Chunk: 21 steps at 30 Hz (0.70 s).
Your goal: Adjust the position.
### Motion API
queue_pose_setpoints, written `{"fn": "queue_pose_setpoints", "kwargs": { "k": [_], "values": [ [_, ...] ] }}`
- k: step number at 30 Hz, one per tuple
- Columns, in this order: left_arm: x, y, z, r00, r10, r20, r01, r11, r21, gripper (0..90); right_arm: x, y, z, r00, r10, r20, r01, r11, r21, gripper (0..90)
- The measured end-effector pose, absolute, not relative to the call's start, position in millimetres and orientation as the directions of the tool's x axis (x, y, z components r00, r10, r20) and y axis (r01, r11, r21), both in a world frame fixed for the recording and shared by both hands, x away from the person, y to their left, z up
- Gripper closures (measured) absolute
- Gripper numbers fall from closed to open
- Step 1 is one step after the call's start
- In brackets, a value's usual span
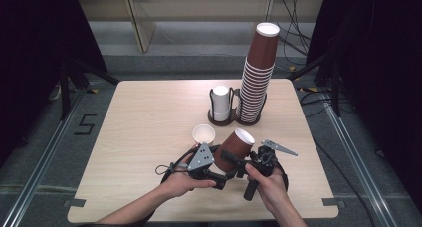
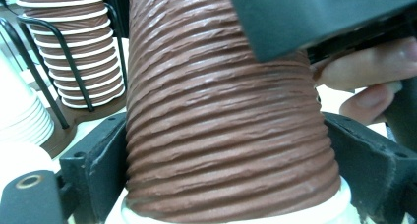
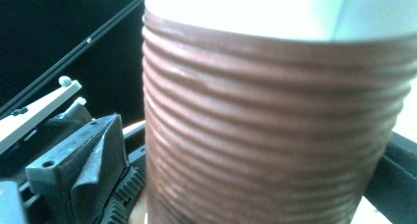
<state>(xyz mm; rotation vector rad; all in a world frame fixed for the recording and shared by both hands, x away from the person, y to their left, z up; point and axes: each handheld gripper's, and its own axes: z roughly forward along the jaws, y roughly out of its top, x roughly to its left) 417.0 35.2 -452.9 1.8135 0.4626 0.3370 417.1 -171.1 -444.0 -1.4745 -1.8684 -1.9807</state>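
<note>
Low in the frame, both grippers meet at a ribbed brown paper cup (image 1: pixel 234 150), tilted. The left gripper (image 1: pixel 219 177) clamps its base; the right gripper (image 1: pixel 245 168) has its jaws apart around the cup.

Wooden surface (image 1: pixel 144 117) carries a two-slot cup holder (image 1: pixel 234 118) with tall brown cup stack (image 1: pixel 256 82), short white cup stack (image 1: pixel 221 102); lone white cup (image 1: pixel 203 134) nearby.

open tabletop left; cup holder (image 1: pixel 234 118) ahead

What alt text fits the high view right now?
Two hand-held grippers, left gripper and right gripper, meet at a tilted brown ribbed cup near the table's front edge. Behind stand a white cup and a holder with cup stacks.
</note>
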Motion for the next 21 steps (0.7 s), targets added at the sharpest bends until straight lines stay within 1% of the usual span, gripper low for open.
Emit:
{"fn": "queue_pose_setpoints", "kwargs": {
  "k": [1, 2, 7, 11, 13, 21],
  "values": [
    [416.7, 35.4, -452.7, 0.880, 0.475, -0.004, 0.138, -0.248, 0.959, 10.1, 416.8, -171.2, -443.3, -0.539, 0.544, 0.643, 0.609, -0.276, 0.744, 0.3],
    [416.6, 35.8, -452.5, 0.882, 0.472, 0.000, 0.134, -0.251, 0.959, 10.2, 416.7, -171.3, -442.4, -0.528, 0.562, 0.637, 0.609, -0.272, 0.745, 0.3],
    [415.4, 40.8, -450.3, 0.885, 0.466, 0.016, 0.124, -0.269, 0.955, 10.2, 414.7, -175.0, -439.4, -0.553, 0.556, 0.621, 0.599, -0.252, 0.760, 0.3],
    [414.0, 46.2, -447.5, 0.888, 0.460, 0.029, 0.111, -0.273, 0.956, 10.2, 410.0, -180.4, -438.1, -0.611, 0.545, 0.574, 0.570, -0.199, 0.797, 0.3],
    [412.8, 49.5, -444.7, 0.888, 0.458, 0.038, 0.103, -0.281, 0.954, 10.2, 405.9, -184.3, -435.7, -0.621, 0.532, 0.575, 0.582, -0.178, 0.793, 0.3],
    [407.6, 63.6, -440.2, 0.895, 0.441, 0.069, 0.080, -0.310, 0.948, 10.4, 396.3, -196.4, -429.8, -0.736, 0.502, 0.454, 0.496, -0.056, 0.867, 0.3]
  ]
}}
